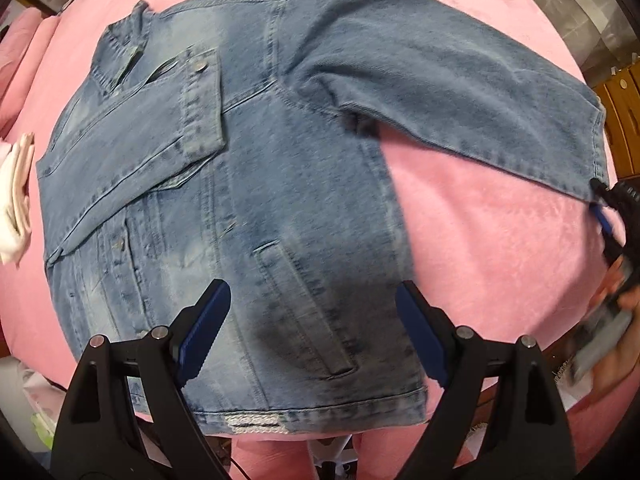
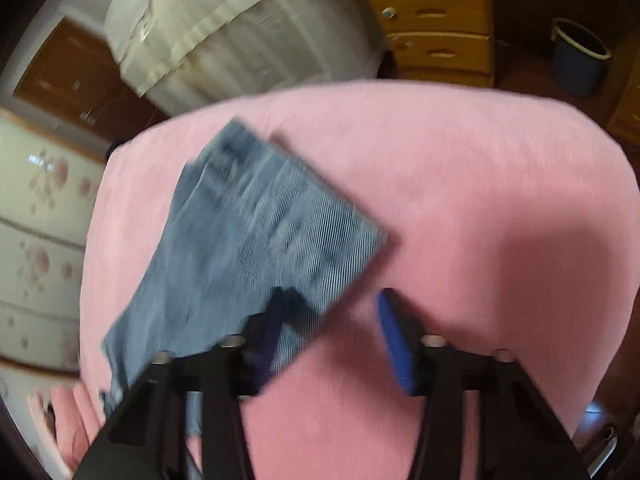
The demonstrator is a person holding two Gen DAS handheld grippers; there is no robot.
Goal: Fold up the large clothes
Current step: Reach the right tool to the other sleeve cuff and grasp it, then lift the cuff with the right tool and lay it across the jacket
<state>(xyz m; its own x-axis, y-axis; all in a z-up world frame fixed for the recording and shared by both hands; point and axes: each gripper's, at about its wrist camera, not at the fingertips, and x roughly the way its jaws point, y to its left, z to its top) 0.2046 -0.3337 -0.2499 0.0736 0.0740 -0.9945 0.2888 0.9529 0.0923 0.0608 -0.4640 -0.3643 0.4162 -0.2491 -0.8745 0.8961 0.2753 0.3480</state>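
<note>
A blue denim jacket (image 1: 248,184) lies spread on a pink blanket (image 1: 480,240). Its one sleeve is folded across the chest; the other sleeve (image 1: 448,80) stretches out to the right. My left gripper (image 1: 312,320) is open and empty, held above the jacket's lower hem. My right gripper (image 2: 332,344) is open right at the cuff (image 2: 280,240) of the stretched sleeve, its left finger over the cuff's edge. The right gripper also shows at the right edge of the left wrist view (image 1: 612,208), next to the cuff.
Folded white cloth (image 1: 16,200) lies at the blanket's left edge. A wooden drawer chest (image 2: 436,20), a blue bin (image 2: 580,60) and a covered white object (image 2: 240,28) stand beyond the blanket's far edge.
</note>
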